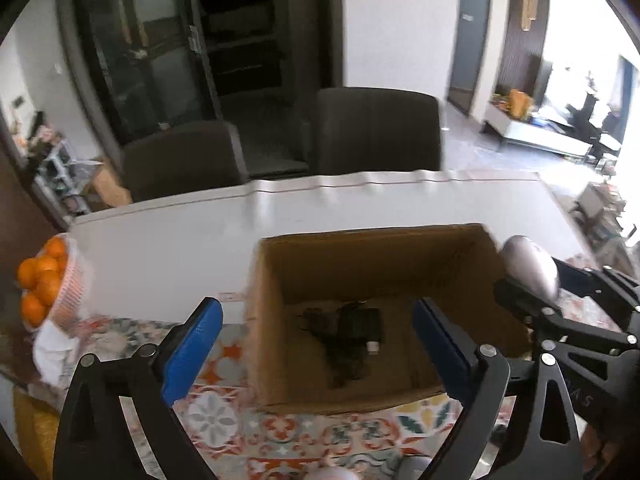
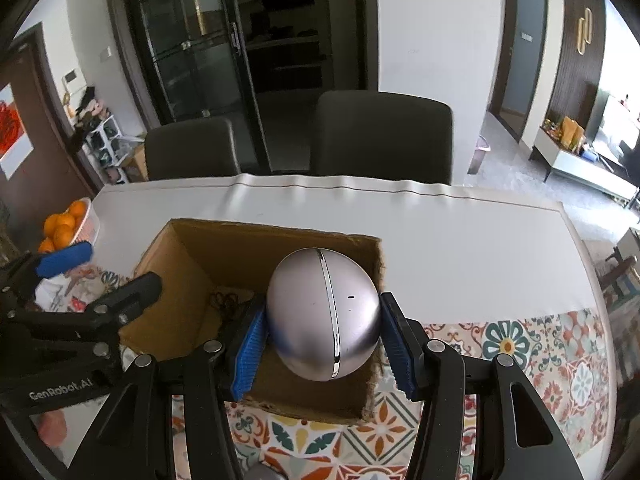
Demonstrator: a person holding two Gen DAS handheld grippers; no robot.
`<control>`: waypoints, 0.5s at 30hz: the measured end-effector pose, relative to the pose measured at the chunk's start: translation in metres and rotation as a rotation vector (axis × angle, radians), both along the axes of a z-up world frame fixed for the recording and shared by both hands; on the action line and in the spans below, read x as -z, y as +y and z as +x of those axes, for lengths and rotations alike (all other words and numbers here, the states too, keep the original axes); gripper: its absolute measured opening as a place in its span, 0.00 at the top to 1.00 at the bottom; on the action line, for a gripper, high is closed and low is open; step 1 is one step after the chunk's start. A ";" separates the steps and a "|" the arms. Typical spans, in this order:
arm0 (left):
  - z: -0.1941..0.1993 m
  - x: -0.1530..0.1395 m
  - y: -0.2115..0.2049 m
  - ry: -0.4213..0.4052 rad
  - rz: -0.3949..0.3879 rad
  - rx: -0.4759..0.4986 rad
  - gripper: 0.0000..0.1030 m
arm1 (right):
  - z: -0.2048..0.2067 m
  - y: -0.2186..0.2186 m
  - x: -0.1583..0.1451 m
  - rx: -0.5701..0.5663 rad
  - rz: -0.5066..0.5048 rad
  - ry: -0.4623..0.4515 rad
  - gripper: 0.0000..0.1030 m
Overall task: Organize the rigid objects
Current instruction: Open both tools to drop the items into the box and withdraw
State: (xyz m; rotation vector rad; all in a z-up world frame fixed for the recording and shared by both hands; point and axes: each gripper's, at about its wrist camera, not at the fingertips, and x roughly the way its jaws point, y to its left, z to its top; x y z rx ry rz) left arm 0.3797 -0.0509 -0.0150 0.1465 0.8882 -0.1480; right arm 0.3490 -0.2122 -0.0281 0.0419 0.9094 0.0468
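An open cardboard box (image 1: 452, 252) stands on the table, with a dark adapter and tangled cable (image 1: 354, 334) on its floor. My left gripper (image 1: 316, 340) hovers over the box's near left corner. Its blue pads are spread wide and nothing is between them. My right gripper (image 2: 324, 340) is shut on a silver egg-shaped device (image 2: 324, 312) with a chrome seam, held over the right part of the box (image 2: 200, 248). In the left wrist view the silver device (image 1: 528, 268) shows at the box's right wall.
A white basket of oranges (image 1: 44, 280) sits at the table's left end. A patterned cloth (image 2: 520, 344) covers the near side and a white cover (image 2: 440, 232) the far side. Two dark chairs (image 2: 380, 136) stand behind the table.
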 end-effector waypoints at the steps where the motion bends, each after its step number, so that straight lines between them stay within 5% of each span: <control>1: -0.001 -0.001 0.004 -0.009 0.011 -0.012 0.06 | 0.001 0.003 0.001 -0.003 -0.002 0.005 0.47; 7: -0.011 -0.006 0.023 -0.022 0.036 -0.041 0.06 | -0.001 0.015 -0.001 -0.004 -0.006 0.000 0.33; 15: -0.053 -0.008 0.043 -0.048 0.033 -0.027 0.06 | -0.043 0.033 -0.015 0.026 -0.058 -0.026 0.30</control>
